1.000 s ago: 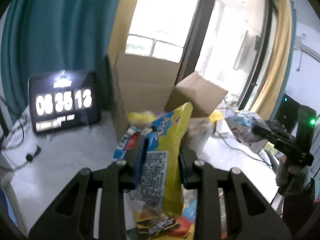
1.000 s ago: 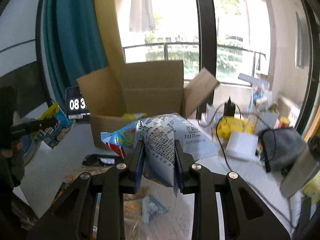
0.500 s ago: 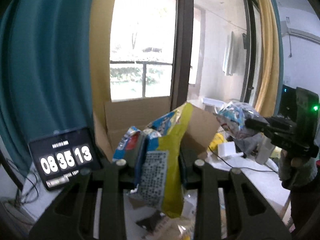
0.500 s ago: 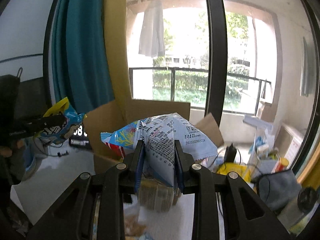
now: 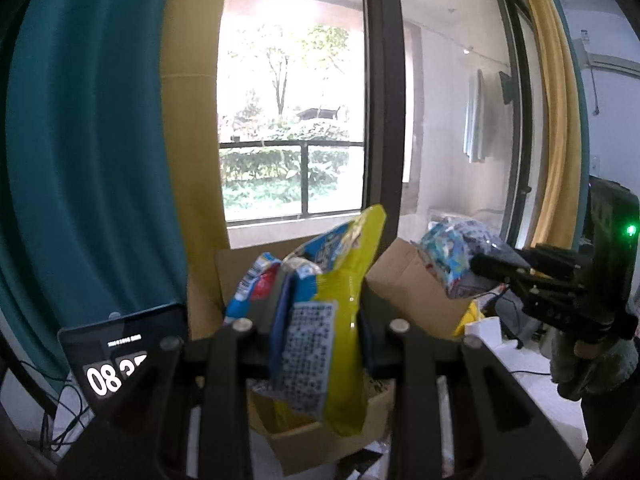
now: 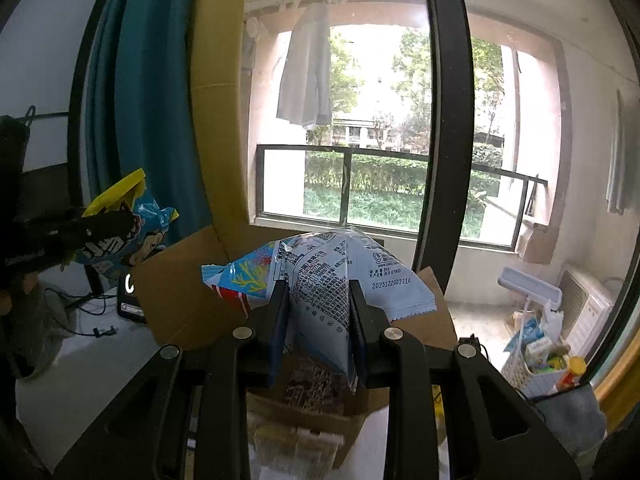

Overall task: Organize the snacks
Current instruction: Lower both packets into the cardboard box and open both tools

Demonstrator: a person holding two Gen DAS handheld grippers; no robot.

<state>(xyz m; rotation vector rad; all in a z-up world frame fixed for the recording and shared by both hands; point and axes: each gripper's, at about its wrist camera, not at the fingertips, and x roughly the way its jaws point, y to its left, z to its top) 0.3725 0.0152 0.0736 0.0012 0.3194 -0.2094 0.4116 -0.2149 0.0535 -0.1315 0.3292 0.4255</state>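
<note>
Left tool clamps a yellow bag; right tool clamps a pale blue bag. Both bags hang above the open box on the surface, seemingly held ready to drop inside.

The open cardboard box lies below both held packets, its raised flaps and clock crowding the left

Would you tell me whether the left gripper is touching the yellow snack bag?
Touching: the left wrist view shows the left gripper shut on the yellow snack bag, both fingers pressing its sides.
</note>
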